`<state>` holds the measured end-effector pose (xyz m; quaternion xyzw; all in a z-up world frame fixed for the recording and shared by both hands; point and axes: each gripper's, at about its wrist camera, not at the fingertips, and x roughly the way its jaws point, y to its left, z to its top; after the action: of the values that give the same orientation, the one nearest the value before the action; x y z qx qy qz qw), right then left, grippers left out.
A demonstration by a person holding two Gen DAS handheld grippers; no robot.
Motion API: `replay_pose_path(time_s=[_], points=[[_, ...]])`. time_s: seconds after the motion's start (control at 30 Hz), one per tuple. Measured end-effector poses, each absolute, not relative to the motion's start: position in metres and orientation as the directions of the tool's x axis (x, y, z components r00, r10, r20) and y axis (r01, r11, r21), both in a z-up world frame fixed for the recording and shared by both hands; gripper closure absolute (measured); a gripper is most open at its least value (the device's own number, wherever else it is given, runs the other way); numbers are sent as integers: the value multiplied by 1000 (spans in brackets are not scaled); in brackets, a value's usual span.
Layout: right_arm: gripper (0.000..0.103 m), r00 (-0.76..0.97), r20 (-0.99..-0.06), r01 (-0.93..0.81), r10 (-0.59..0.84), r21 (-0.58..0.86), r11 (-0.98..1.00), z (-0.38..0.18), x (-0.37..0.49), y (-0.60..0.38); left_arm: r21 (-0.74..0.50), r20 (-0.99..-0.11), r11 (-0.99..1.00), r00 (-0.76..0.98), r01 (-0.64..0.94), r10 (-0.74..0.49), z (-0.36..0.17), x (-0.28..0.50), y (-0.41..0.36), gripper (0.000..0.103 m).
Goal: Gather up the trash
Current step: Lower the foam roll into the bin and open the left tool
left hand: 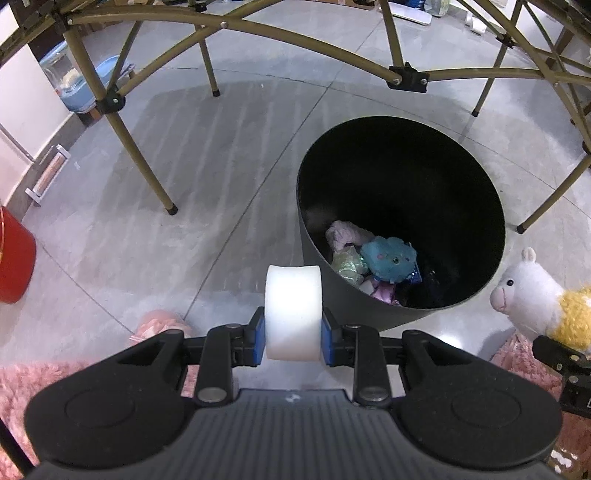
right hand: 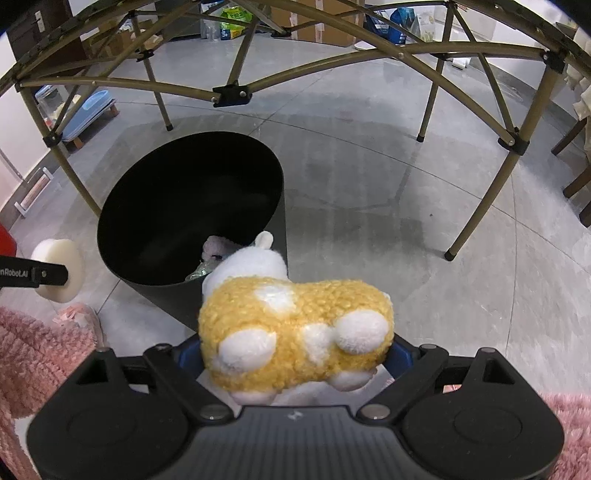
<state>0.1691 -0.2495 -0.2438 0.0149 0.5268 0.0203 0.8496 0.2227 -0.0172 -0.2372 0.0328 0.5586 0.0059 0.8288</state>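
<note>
1. Left gripper (left hand: 293,334): blue pads closed on a white foam disc (left hand: 293,312), held on edge just left of the bin's near rim, above the floor.
2. Right gripper (right hand: 295,354): jaws spread wide and clamped around the yellow woolly body of a plush alpaca (right hand: 295,325); its white head points toward the bin, over the near right rim.
3. Black round trash bin (left hand: 495,206): stands open on the floor between the two grippers. Inside, at the bottom: a blue plush toy (left hand: 388,254), a pale purple plush (left hand: 341,234), and crumpled shiny wrappers (left hand: 345,264).
4. Grey tiled floor (left hand: 184,166): the bin stands on it.
5. Folding table frame (left hand: 280,33): olive metal legs and struts, spanning the far side.
6. Pink fluffy fabric (left hand: 33,380): at both near corners.
7. Red container (left hand: 14,258): far left edge.
</note>
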Motion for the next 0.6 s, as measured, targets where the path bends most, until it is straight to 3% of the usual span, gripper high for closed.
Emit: replay_pose_path(time_s=[0.6], points=[[11, 439, -899, 78, 2, 40, 996, -249, 170, -272, 36, -925, 998, 380, 46, 16, -229, 258, -68, 75]])
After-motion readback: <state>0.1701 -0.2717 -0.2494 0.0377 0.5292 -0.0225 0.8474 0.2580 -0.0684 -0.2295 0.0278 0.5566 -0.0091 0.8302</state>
